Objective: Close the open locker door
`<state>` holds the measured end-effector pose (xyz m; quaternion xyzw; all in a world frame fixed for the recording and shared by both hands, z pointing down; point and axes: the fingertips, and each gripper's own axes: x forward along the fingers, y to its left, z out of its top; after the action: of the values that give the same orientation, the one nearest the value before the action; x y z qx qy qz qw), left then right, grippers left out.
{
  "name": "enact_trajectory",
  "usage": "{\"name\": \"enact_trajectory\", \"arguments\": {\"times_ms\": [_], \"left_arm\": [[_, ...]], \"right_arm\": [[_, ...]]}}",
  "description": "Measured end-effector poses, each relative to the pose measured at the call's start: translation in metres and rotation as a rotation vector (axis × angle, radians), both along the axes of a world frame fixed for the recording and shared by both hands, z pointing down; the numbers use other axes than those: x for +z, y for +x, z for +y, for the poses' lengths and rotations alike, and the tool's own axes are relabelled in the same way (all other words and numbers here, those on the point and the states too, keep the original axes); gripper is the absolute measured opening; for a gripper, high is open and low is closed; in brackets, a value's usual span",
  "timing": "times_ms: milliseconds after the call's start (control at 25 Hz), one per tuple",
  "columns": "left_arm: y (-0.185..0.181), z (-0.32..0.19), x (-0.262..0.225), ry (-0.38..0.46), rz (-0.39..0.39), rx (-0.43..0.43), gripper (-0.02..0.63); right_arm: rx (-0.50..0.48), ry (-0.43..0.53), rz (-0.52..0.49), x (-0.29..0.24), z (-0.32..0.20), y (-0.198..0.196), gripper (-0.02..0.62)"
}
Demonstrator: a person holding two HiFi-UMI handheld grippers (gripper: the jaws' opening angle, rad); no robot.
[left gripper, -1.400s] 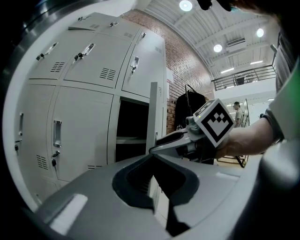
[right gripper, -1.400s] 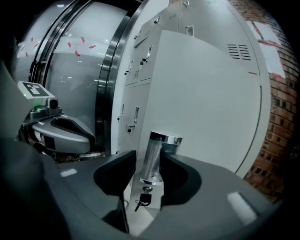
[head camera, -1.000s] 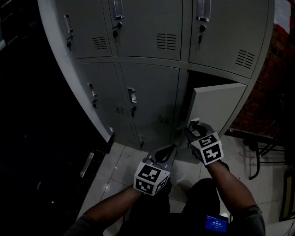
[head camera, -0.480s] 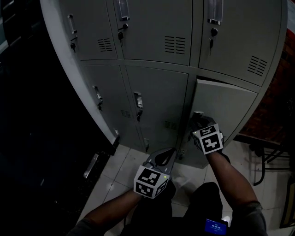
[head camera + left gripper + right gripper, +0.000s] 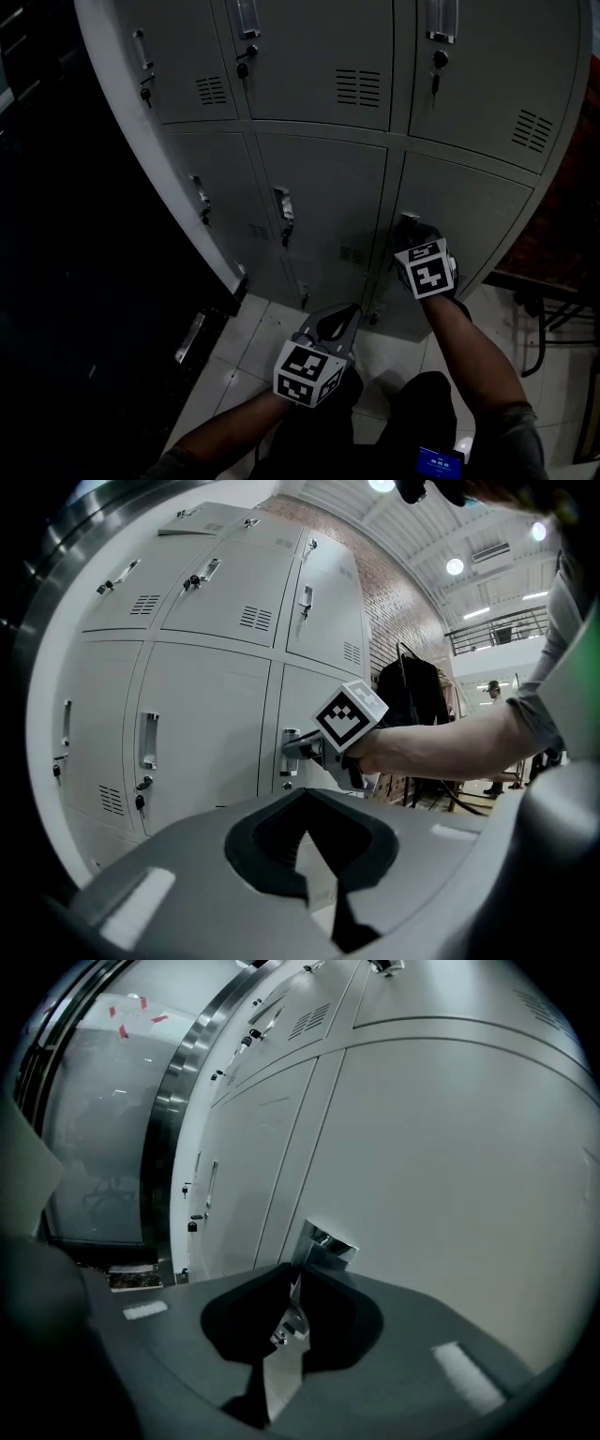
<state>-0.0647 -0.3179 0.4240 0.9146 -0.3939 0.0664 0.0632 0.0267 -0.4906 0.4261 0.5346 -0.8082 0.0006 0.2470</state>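
The bottom-right locker door (image 5: 473,234) now lies flush with the grey locker bank (image 5: 319,103). My right gripper (image 5: 406,225) is pushed up against that door at its chrome handle (image 5: 328,1243). Its jaws are closing and stand almost together, tips at the handle's lower edge. I see nothing clamped between them. From the side, the right gripper (image 5: 298,752) touches the handle plate (image 5: 287,735). My left gripper (image 5: 348,316) hangs low in front of the lockers, shut and empty, pointing at the bank's base.
Closed lockers with handles and keys fill the bank, the nearest handle (image 5: 283,208) one door to the left. Pale floor tiles (image 5: 246,330) run below. A dark metal frame (image 5: 534,314) stands at the right, a dark glass wall (image 5: 66,281) at the left.
The door has swung from wide open to flush against the bank. My right gripper went forward with it, its jaws narrowing. The left gripper has barely moved.
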Motion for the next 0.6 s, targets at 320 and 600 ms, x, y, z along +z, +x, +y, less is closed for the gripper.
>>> {"name": "enact_trajectory", "arguments": {"times_ms": [320,600], "left_arm": [[-0.0028,-0.0008,0.0024,-0.008,0.003,-0.005,-0.003],[-0.0044,-0.0004,0.0002,-0.005,0.008,-0.008,-0.003]], "right_arm": [[0.009,0.014,-0.002,-0.0002,-0.0009,-0.0004,0.041],[0.008,0.023,-0.022,0.0000,0.0002,-0.0020,0.058]]}}
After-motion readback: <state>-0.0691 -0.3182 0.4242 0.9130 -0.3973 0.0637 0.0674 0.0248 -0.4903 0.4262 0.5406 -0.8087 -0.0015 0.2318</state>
